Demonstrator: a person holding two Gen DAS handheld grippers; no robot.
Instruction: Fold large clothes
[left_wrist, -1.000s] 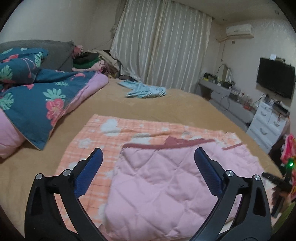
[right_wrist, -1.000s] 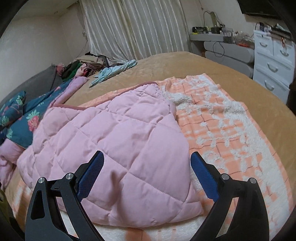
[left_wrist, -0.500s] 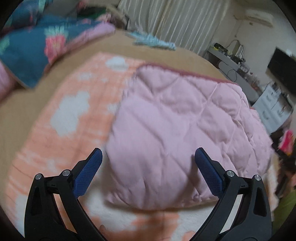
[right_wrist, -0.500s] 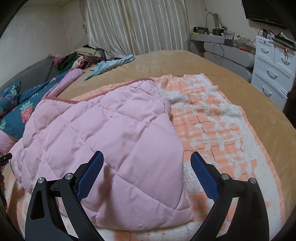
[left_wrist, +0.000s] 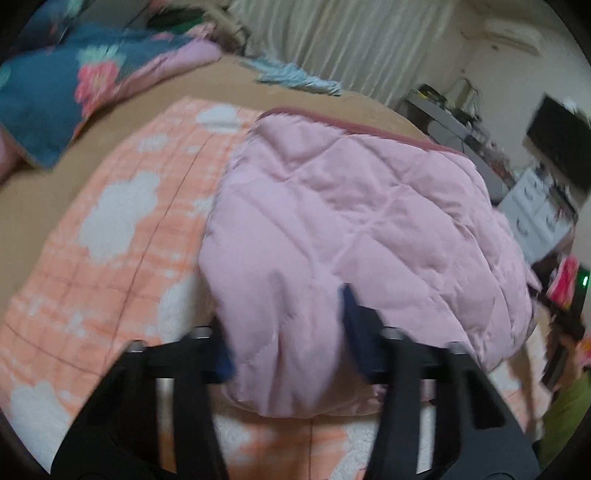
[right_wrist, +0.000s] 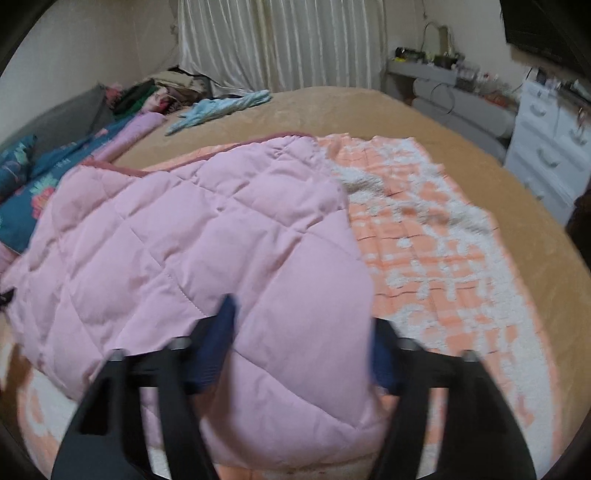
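Pink quilted jacket lies on the orange blanket, its near corners pinched between the partly closed fingers of the left gripper and right gripper.

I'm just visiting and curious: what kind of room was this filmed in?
Most likely a home bedroom. The pink quilted garment lies on a wide bed with a tan cover, long curtains hang behind it, and a white chest of drawers stands at the side.

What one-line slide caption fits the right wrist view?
Right gripper closing on the near edge of the pink quilted garment lying on an orange blanket.
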